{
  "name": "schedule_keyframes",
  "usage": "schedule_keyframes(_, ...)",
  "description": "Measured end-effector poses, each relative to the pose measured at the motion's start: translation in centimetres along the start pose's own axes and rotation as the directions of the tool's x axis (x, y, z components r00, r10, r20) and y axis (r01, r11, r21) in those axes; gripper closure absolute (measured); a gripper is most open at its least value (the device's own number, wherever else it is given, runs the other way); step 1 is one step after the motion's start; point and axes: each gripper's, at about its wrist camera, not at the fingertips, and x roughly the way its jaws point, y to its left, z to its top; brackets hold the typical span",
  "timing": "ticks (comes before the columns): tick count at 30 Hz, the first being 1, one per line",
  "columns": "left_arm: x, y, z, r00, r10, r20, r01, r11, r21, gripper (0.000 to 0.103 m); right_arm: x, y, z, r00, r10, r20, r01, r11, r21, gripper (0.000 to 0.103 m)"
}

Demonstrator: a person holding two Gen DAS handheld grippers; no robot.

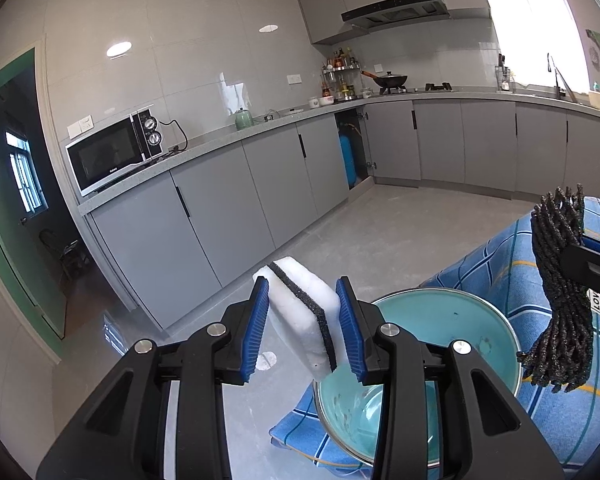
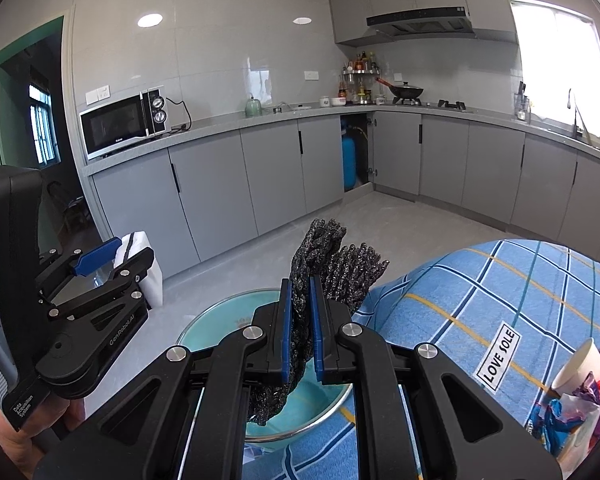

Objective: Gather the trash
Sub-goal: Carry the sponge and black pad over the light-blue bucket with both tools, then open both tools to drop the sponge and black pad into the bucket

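- left gripper pinches white sponge above teal bowl, likely for dropping
- right gripper clamps black scrubber over same bowl, bowl probably serving as trash bin

- "LOVE SOLE", black letters on a white label sewn to the blue checked cloth.
- "GenRobot.AI", pale print on the black arm of the left tongs.
- "Data Acquisition System", small white print on the left tongs' black housing.
- The microwave door carries a brand mark too small to read.
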Motion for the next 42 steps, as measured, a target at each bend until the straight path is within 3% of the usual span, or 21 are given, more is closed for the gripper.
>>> schedule_keyframes(16, 0.9, -0.5, -0.5, 0.992, 0.128, 0.013, -0.128, 0.99, 0.06, 0.067, 2.2, 0.1, -0.5, 0.999, -0.007, -0.036, 0.007, 1.0, -0.014, 0.093)
schedule_keyframes(38, 2.3, -0.9, -1.6, 0.995, 0.099, -0.03, -0.096, 0.992, 0.081, 0.065, 6.4, 0.0, -1.5, 0.992, 0.039, -0.119, -0.043, 0.998, -0.035, 0.093)
schedule_keyframes(39, 2.3, -0.8, -1.6, 0.995, 0.099, -0.029, -0.097, 0.992, 0.081, 0.065, 6.5, -0.1, -1.5, 0.992, 0.038, -0.124, -0.043, 0.998, -0.037, 0.091)
schedule_keyframes(42, 2.3, -0.9, -1.5, 0.995, 0.096, -0.028, -0.093, 0.992, 0.085, 0.062, 6.6, -0.3, -1.6, 0.992, 0.032, -0.122, -0.036, 0.999, -0.033, 0.066)
